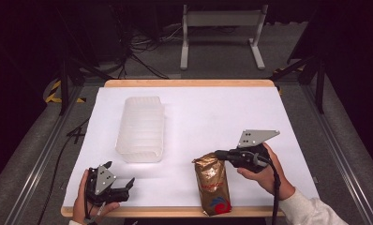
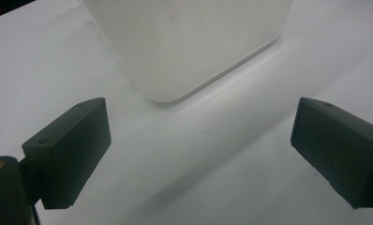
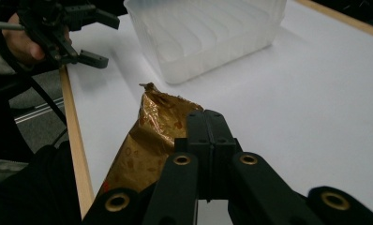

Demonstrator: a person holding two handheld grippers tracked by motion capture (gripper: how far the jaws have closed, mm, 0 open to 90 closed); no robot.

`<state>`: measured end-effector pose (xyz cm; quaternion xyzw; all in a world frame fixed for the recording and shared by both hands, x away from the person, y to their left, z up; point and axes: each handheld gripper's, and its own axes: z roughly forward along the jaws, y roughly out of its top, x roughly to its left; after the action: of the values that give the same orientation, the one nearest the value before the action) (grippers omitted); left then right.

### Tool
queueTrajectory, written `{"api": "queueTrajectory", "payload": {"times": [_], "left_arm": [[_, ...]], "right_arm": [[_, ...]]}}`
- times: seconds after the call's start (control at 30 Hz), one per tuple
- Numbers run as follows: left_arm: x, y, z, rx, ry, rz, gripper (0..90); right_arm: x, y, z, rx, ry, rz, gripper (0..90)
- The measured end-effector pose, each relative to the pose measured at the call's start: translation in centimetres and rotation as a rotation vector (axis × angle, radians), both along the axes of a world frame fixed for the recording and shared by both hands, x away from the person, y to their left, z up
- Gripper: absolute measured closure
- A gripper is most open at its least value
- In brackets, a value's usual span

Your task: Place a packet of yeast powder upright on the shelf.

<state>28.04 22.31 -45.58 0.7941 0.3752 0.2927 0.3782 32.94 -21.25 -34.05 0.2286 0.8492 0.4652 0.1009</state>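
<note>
1. The worktop (image 1: 250,108) is big, white and flat, with a wooden edge. The things on it sit on a smooth sheet, so they may slide if pushed.
2. The plastic box (image 1: 141,129) is the landmark. It is see-through, open on top, with ribbed walls. It looks light and stiff.
3. The gold bag (image 1: 212,183) lies to the right of the box, closer to the person, with its bottom end over the front edge of the worktop. It looks crinkly, shiny and soft, so it can bend, slip or get squashed. I think it is not heavy. The crimped top end is the best place to pinch it, since it is flat and thin there.
4. The right claw (image 1: 220,154) is right of the box, at the top end of the bag. It is clenched tight. I cannot tell if it has hold of the bag's edge.
5. The left claw (image 1: 119,179) waits just in front of the box, spread wide with nothing in it.
</note>
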Motion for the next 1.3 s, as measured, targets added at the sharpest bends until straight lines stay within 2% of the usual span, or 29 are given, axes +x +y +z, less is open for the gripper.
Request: {"api": "queueTrajectory", "payload": {"times": [0.03,0.27,0.47,0.63,1.23,1.3], "left_arm": [[0.0,0.0,0.0,-0.003,0.001,-0.001,5.9],[0.0,0.0,0.0,-0.001,-0.001,0.003,5.9],[0.0,0.0,0.0,-0.004,0.000,0.001,5.9],[0.0,0.1,0.0,-0.014,0.002,-0.003,5.9],[0.1,0.1,-0.1,-0.014,0.007,-0.007,5.9],[0.1,0.1,-0.1,-0.018,0.008,-0.008,5.9]], "right_arm": [[-0.1,-0.1,0.4,0.004,-0.012,-0.006,90.0],[-0.4,-0.8,1.9,0.048,-0.016,0.002,90.0],[-0.8,-0.9,3.0,0.043,-0.060,-0.009,90.0],[-0.4,-0.8,3.6,0.033,-0.081,-0.016,90.0],[2.9,0.6,5.8,0.038,-0.147,-0.070,90.0],[3.4,0.8,6.0,0.055,-0.155,-0.066,90.0]]}}
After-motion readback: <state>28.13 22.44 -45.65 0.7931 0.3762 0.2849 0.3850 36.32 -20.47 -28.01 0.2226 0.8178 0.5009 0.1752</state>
